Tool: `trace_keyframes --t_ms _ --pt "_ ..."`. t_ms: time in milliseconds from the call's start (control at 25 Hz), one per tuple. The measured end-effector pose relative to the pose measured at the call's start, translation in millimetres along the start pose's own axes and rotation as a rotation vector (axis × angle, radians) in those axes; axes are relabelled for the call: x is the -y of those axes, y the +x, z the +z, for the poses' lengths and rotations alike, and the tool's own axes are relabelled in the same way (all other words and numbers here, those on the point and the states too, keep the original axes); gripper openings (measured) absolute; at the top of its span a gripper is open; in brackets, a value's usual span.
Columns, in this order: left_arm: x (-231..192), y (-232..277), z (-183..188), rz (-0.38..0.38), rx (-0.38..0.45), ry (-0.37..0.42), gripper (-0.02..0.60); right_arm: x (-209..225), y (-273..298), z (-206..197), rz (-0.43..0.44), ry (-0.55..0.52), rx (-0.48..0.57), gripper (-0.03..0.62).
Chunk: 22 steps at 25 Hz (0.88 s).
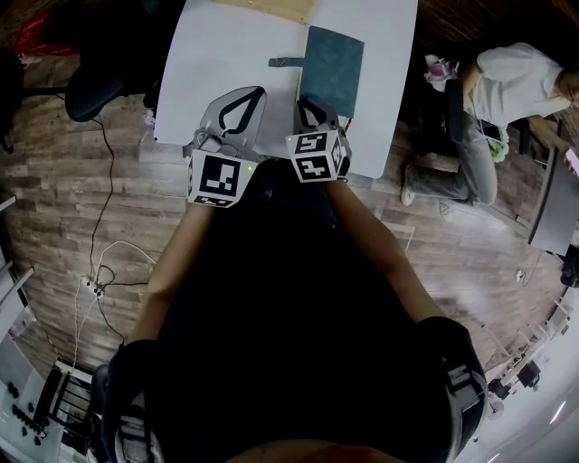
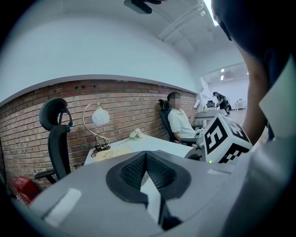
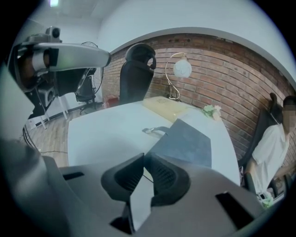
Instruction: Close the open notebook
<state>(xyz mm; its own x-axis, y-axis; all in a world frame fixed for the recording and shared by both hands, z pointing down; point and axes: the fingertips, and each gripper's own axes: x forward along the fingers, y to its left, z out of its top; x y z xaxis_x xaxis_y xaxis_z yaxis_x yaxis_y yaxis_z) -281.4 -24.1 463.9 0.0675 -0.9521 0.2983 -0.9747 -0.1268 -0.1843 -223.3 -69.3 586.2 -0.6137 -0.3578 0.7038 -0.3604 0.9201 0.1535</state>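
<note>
Notebook [image 1: 331,59] looks shut, upper middle of frame on the counter [image 1: 217,54], just above the right gripper [image 1: 306,105]. The left gripper [image 1: 253,96] sits alongside. Both are pressed together, empty.

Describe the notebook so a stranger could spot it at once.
Start at the white rectangular table. On its right half, seen from the head view, lies a flat dark grey-blue rectangular notebook. It is the only dark thing there, with a short strap poking from its left edge, unlike the pale tan pad beyond.

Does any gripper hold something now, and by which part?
Nothing is held. The left gripper and the right gripper are both shut and empty; the notebook lies apart on the table.
</note>
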Motion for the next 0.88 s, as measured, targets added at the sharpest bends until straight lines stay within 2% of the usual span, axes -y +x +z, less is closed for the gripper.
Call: trace_keyframes --t_ms 880 --pt "-6 -1 -8 0.019 -0.026 -0.010 0.006 -6 15 -13 0.026 -0.028 -0.046 0.035"
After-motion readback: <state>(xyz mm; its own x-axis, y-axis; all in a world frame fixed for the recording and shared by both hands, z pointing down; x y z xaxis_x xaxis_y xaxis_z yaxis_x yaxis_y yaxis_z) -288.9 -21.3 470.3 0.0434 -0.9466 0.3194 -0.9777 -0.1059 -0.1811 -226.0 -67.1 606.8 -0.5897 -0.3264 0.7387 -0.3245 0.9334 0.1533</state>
